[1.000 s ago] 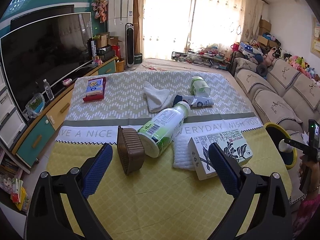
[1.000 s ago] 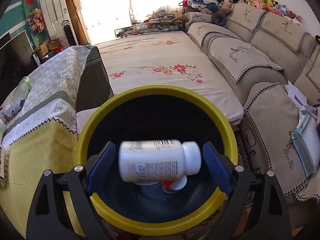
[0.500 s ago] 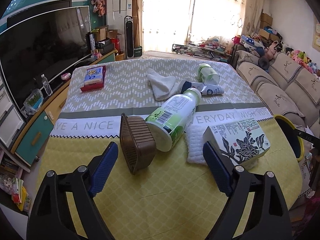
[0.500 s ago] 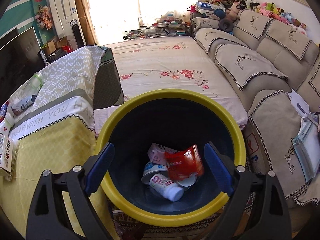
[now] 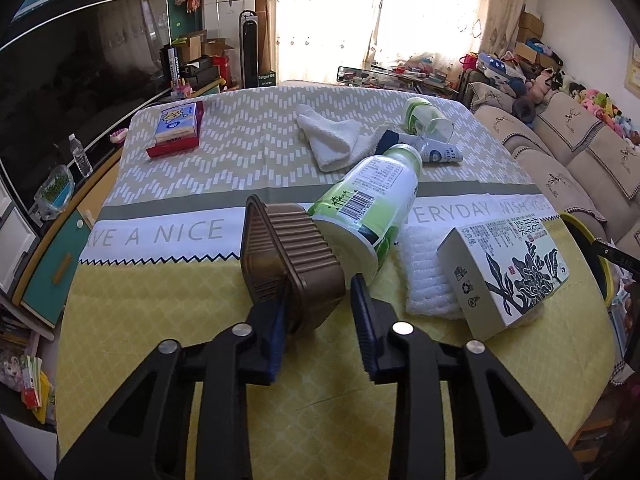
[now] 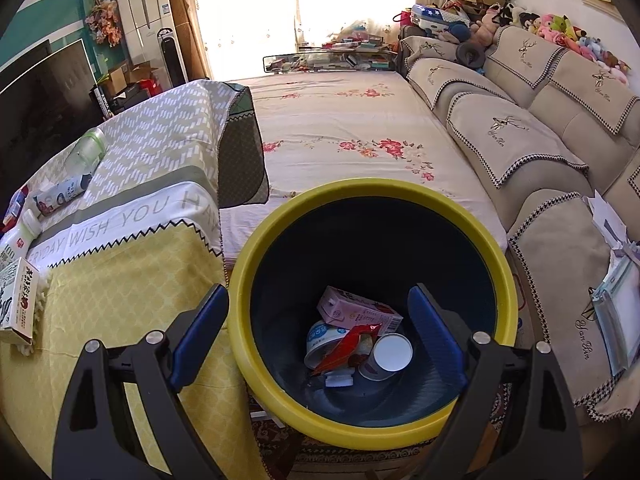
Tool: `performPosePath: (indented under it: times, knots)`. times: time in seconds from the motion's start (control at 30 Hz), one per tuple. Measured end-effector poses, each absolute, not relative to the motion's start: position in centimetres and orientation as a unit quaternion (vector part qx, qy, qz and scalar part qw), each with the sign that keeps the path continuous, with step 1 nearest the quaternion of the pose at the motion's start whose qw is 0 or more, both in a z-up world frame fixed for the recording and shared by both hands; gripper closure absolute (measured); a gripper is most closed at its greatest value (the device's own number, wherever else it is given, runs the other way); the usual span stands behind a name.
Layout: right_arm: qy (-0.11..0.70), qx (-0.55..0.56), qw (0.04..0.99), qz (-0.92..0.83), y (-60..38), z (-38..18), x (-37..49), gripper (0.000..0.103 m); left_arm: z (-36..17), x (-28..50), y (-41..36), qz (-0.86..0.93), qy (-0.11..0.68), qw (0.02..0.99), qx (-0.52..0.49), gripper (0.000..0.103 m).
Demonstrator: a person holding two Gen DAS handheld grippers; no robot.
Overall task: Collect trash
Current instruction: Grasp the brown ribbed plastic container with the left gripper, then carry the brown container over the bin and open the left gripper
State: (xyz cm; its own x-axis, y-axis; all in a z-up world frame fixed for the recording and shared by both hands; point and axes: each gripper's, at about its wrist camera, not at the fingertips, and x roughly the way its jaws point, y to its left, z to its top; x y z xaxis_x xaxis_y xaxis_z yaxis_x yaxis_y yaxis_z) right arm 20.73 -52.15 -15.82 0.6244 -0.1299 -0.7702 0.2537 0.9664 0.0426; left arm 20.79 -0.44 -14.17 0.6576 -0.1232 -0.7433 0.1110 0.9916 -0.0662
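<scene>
**Now closing on the brown tray while the last drop settles in the bin**

Just now narrowing from a wide spread, and still closing, around the brown tray (image 5: 296, 256) lying on its side at centre frame of the left wrist view. Coming in lower and closer than a second ago, so that the left gripper (image 5: 320, 300) is bracketing the tray's near end: one pad sitting behind the tinted wall on the frame-left side, the other standing just beside the tray's base on the right, seemingly not pressing yet. Not yet holding anything firmly, then. Leaning against the tray's far side, the green-and-white bottle (image 5: 372, 208), likely to roll once the tray is being lifted. Waiting further right on the yellow cloth (image 5: 200, 320), the white foam sheet (image 5: 424, 276) and the printed box (image 5: 504, 268).

Meanwhile, over in the right wrist view, hanging wide open and empty above the yellow-rimmed bin (image 6: 360, 186): the right gripper (image 6: 318, 296). Falling between its pads a second ago, and now resting at the bottom among a pink carton (image 6: 356, 310) and a red wrapper (image 6: 348, 344), the white bottle (image 6: 384, 356).

Meaning for the task: one piece banked, the next being taken up, several more still lying on the table
</scene>
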Motion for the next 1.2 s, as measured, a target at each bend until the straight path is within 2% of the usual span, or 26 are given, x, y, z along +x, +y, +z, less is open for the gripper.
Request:
performPosePath:
  times: [0.07, 0.17, 0.5, 0.7, 0.97, 1.2]
  knots:
    - [0.421, 0.073, 0.898, -0.104, -52.0, -15.8, 20.7, 0.017, -14.1, 20.7, -0.5, -0.066, 0.407, 0.911, -0.007, 0.086]
    - [0.422, 0.074, 0.898, -0.102, -51.8, -15.8, 20.7, 0.017, -13.9, 20.4, -0.7, -0.064, 0.401, 0.914, 0.0, 0.088]
    - [0.415, 0.081, 0.901, -0.096, -52.0, -15.5, 19.6, 0.017, -11.6, 18.2, -1.1, -0.066, 0.383, 0.922, 0.003, 0.088]
    - [0.407, 0.093, 0.903, -0.1, -52.8, -15.3, 18.3, 0.017, -8.4, 15.9, -4.1, -0.108, 0.353, 0.929, 0.015, 0.088]
    - [0.384, 0.111, 0.91, -0.115, -54.9, -14.7, 15.5, 0.017, -4.9, 15.6, -14.2, -0.233, 0.325, 0.915, 0.051, 0.088]
    - [0.357, 0.143, 0.912, -0.145, -58.8, -14.0, 11.4, 0.017, -5.5, 17.4, -26.2, -0.34, 0.34, 0.872, 0.092, 0.088]
